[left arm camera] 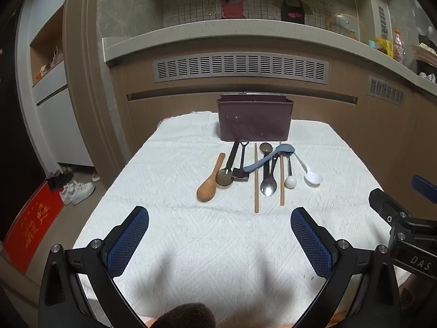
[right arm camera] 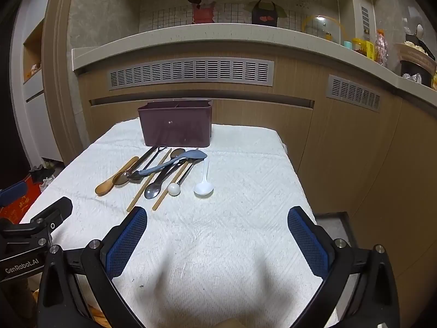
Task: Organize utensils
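Quilted white cloth [left arm camera: 169,169], smooth wooden spoon [left arm camera: 209,183]

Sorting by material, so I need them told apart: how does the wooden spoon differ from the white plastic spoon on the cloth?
The wooden spoon is brown with a thick, flat handle; the white plastic spoon is glossy white with a thin one. The wooden spoon lies at the left end of the row, the white plastic spoon at the right end. Both lie flat on the white cloth, bowls toward the camera, outside the maroon holder.
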`<state>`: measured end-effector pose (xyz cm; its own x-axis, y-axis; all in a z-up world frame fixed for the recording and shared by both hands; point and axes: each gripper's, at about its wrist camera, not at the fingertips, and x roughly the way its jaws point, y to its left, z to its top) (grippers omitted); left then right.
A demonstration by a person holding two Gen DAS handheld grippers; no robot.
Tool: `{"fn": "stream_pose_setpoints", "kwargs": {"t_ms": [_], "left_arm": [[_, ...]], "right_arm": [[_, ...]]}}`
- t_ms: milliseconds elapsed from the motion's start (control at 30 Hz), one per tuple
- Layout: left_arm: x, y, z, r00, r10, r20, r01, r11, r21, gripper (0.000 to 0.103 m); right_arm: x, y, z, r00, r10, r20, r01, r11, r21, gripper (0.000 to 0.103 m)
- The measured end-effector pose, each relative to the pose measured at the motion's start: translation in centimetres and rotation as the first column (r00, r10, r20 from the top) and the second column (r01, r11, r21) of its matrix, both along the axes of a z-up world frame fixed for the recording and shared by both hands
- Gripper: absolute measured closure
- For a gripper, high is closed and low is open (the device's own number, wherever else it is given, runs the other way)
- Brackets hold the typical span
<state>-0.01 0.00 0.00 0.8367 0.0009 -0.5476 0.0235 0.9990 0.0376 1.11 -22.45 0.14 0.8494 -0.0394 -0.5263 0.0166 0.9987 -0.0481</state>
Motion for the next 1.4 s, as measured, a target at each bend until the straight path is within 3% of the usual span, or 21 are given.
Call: {"fn": "stream_pose_setpoints", "kwargs": {"t_ms": [1400], "left_arm": [[0.04,0.28,-0.92,1.000,0.003,-0.014,-0.003,1.000,-0.004,0.000]], "right_arm": [[0.28,0.02,-0.20,1.000,0.004,-0.022,-0.003,1.000,0.011,0.001]]}}
